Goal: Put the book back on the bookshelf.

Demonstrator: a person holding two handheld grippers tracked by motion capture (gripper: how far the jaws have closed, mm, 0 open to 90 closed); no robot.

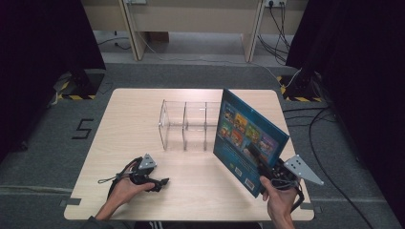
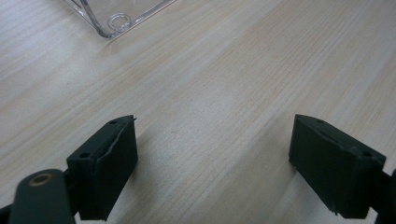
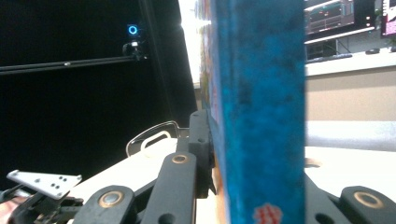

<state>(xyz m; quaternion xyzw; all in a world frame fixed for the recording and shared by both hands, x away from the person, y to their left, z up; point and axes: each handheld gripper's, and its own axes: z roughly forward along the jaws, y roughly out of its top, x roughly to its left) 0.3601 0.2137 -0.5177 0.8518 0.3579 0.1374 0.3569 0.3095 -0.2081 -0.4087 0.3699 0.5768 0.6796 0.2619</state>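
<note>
Here we are with the right tongs (image 1: 264, 170) clamped on the lower edge of the blue picture book (image 1: 248, 138), and the book is up off the table (image 1: 143, 109), tilted on its corner just to the right of the clear acrylic organizer (image 1: 186, 125). From the right gripper view you get the reason for that hold: the book (image 3: 257, 112) is pinched near its bottom edge with the cover running straight up between the jaws, so it stands on edge instead of lying flat, which looks like the way you'd want it for sliding into one of the organizer's upright slots. The cover faces left, toward the organizer, its top corner leaning over the rightmost compartment. Meanwhile the left tongs (image 1: 160, 182) sit low on the table in front of the organizer, spread wide with nothing between them; in the left gripper view bare wood lies between the jaws and a corner of the organizer (image 2: 116, 21) sits ahead, likely waiting to steady it.
</note>
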